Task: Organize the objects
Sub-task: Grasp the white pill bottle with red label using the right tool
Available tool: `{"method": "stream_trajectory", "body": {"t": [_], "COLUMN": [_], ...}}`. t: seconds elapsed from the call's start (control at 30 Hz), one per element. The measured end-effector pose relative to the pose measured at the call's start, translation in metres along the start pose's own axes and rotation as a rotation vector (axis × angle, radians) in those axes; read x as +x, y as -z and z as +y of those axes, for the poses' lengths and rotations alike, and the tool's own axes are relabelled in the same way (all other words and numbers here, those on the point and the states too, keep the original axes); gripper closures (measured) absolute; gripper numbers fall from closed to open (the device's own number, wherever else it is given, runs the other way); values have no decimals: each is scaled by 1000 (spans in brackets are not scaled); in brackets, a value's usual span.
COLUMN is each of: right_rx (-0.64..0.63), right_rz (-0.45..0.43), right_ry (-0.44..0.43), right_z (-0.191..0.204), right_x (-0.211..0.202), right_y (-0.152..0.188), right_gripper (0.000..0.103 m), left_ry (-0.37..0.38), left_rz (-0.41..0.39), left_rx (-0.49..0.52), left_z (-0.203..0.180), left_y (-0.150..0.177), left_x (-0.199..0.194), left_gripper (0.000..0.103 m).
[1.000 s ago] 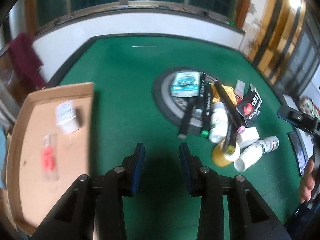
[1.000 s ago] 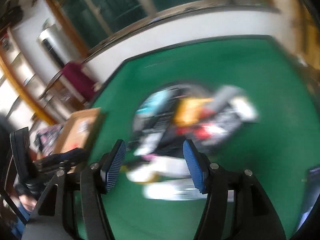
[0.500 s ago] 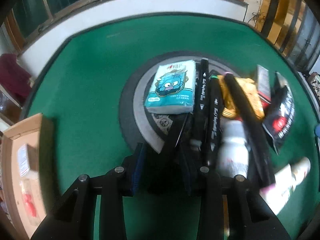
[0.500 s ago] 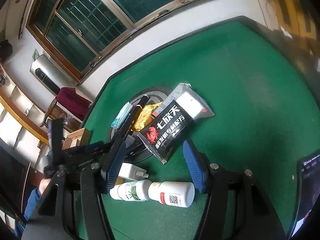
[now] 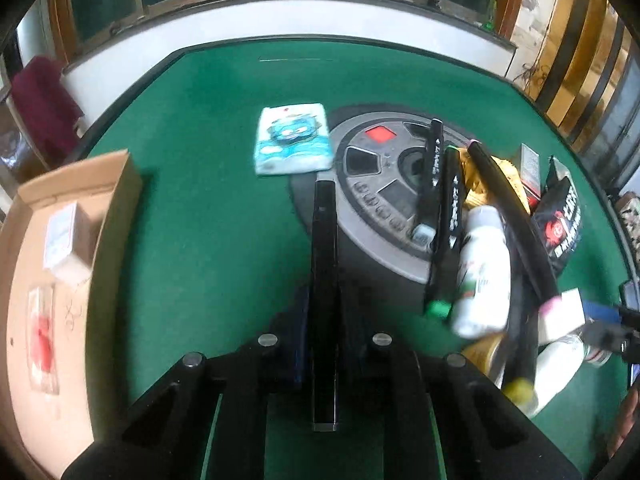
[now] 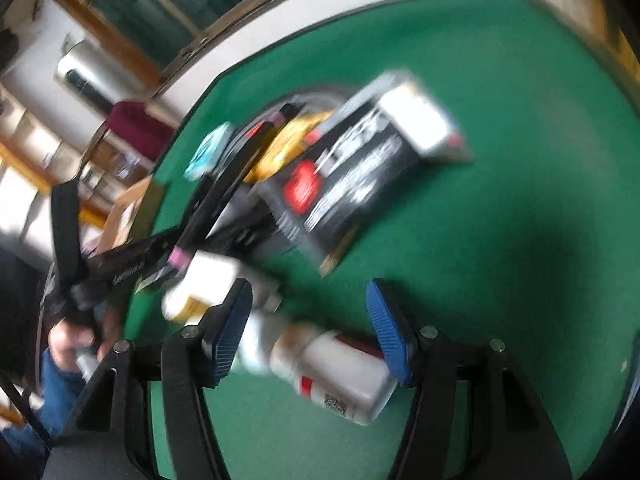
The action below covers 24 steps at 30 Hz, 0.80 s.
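Observation:
My left gripper (image 5: 324, 320) is shut on a long black marker (image 5: 325, 240) that sticks out ahead over the green table (image 5: 200, 220). Right of it lies a pile: more black markers (image 5: 434, 176), a white bottle (image 5: 482, 268), a yellow packet (image 5: 476, 184) and a black packet (image 5: 560, 220). A blue tissue pack (image 5: 294, 140) lies flat further back. My right gripper (image 6: 310, 316) is open, low over the table, with a white red-labelled bottle (image 6: 340, 372) lying between its blue pads (image 6: 390, 328). The right wrist view is blurred.
An open cardboard box (image 5: 120, 208) with a small white carton and a red sachet stands at the left table edge. A round grey panel (image 5: 372, 184) sits in the table's middle. A hand (image 6: 76, 340) holds the other gripper at the left. Windows line the back wall.
My left gripper went into the pile, shut on the black marker and drew it leftwards out of the heap. My right gripper sank until the white bottle lies between its jaws.

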State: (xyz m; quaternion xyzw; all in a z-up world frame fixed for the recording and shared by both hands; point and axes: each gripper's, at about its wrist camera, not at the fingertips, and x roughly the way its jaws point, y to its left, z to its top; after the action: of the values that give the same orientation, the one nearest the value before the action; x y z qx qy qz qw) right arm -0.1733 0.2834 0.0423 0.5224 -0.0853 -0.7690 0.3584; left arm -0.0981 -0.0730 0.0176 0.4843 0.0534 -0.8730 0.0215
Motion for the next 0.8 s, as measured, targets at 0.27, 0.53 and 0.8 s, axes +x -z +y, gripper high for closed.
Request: {"method": "stream_trajectory", "body": {"t": [0.27,0.53,0.8], "right_rx": [-197,-171,-115], "right_rz": [0,-33,-184], "right_ry": [141,301,321], "right_z": [40,47,60], "right_x": [-11,-10,-57], "right_y": [55,57,65], "right_gripper": [47,70,70], "left_ry": [-69,-32,51], "left_rz": [-62,-122,-197], "left_rx": [77,33,-48], "left_z": [-9,8,19], "left_y": [-2,-7,-20], "left_x": [5,-2,-26], "left_gripper": [91,91,91]}}
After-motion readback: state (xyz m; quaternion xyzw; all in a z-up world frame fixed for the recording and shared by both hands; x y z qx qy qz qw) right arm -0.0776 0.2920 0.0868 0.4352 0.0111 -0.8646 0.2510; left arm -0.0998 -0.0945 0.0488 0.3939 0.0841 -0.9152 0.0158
